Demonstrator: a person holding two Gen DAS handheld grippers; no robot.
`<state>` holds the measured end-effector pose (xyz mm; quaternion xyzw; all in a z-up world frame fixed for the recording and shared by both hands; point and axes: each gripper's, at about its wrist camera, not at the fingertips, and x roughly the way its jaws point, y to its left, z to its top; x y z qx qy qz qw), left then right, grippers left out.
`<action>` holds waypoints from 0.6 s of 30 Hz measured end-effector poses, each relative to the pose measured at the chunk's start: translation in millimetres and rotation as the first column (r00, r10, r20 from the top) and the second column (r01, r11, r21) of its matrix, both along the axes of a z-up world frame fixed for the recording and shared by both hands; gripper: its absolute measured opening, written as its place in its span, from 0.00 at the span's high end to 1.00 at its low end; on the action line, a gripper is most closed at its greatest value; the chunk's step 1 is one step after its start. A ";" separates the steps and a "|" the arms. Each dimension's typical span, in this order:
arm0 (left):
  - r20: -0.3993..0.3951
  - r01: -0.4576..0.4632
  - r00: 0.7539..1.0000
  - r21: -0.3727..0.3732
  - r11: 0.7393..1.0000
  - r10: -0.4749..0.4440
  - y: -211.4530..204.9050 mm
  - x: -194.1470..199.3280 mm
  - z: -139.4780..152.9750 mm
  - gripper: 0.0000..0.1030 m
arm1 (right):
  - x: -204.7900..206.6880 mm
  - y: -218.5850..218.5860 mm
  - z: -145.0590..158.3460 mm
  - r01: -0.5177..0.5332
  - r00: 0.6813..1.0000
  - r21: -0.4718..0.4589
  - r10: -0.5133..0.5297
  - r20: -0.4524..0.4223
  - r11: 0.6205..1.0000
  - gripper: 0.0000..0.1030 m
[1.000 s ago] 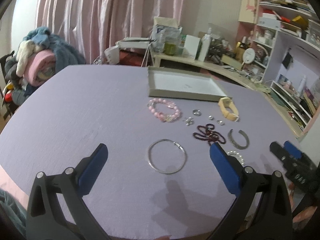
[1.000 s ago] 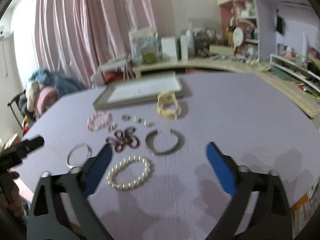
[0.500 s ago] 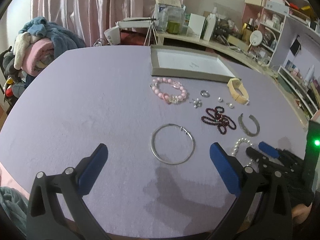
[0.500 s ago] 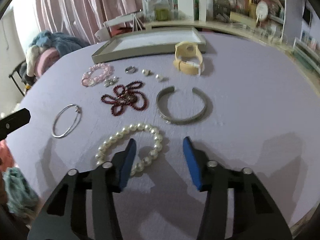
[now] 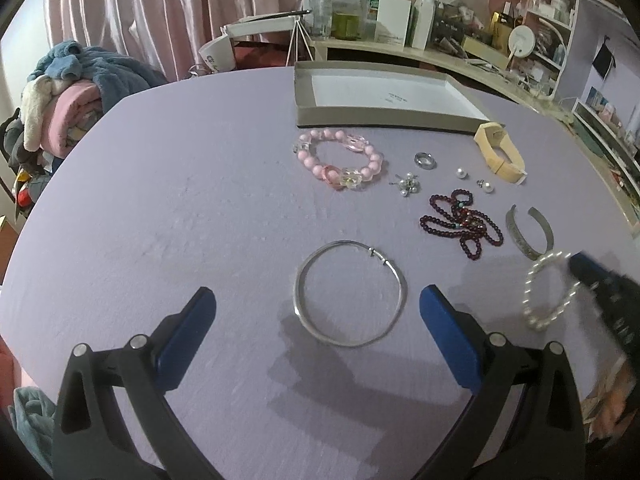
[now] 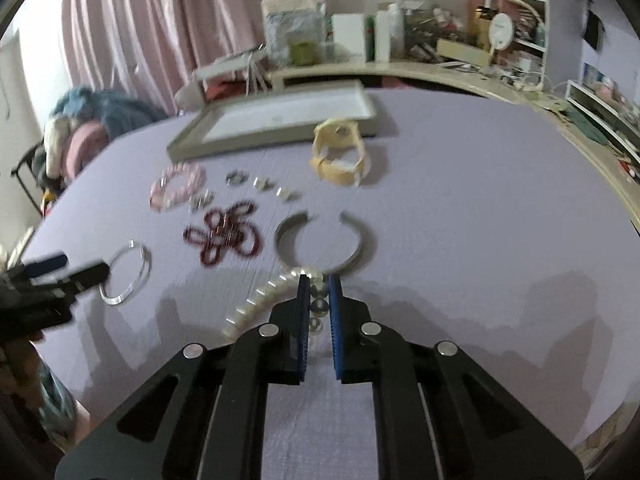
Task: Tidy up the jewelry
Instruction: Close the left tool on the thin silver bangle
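Jewelry lies on a purple table. My right gripper (image 6: 319, 280) is shut on the white pearl bracelet (image 6: 260, 300), which also shows in the left wrist view (image 5: 548, 292) beside the right gripper (image 5: 592, 280). My left gripper (image 5: 316, 304) is open and empty, just short of the thin silver bangle (image 5: 350, 294). Farther off lie a pink bead bracelet (image 5: 340, 158), a dark red bead strand (image 5: 460, 224), a silver cuff (image 5: 528, 232), a cream bracelet (image 5: 500, 152), a ring (image 5: 425, 160) and small earrings (image 5: 408, 184). A shallow grey tray (image 5: 380, 120) stands behind them.
The table's right edge (image 5: 600, 184) runs close to the cuff. A pile of clothes (image 5: 68, 92) sits off the table's left. A cluttered desk and shelves (image 5: 440, 32) stand behind the tray. The left half of the table holds no objects.
My right gripper has moved forward and closed on the pearl bracelet. My left gripper has come nearer the silver bangle and stays open.
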<state>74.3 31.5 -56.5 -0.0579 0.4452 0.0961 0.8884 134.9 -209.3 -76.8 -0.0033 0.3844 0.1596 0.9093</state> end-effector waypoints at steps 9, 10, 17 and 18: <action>-0.032 0.037 0.999 -0.010 0.999 -0.037 -7.3 16.3 -13.0 0.02 | 2.4 -12.8 14.1 0.029 0.999 0.053 -0.030 0.015 0.998 0.91; -0.035 0.038 0.999 -0.008 0.999 -0.038 -7.6 17.2 -14.2 0.02 | 3.3 -13.7 14.2 0.032 0.999 0.057 -0.032 0.012 0.998 0.91; -0.080 0.024 0.997 0.014 1.000 -0.023 -7.7 27.4 -27.6 0.11 | 5.7 -21.4 14.3 0.050 0.999 0.075 -0.050 0.005 0.996 0.91; -0.084 0.026 0.996 0.007 1.000 -0.025 -7.6 27.8 -29.6 0.11 | 5.1 -21.5 14.6 0.049 0.999 0.075 -0.050 0.006 0.996 0.91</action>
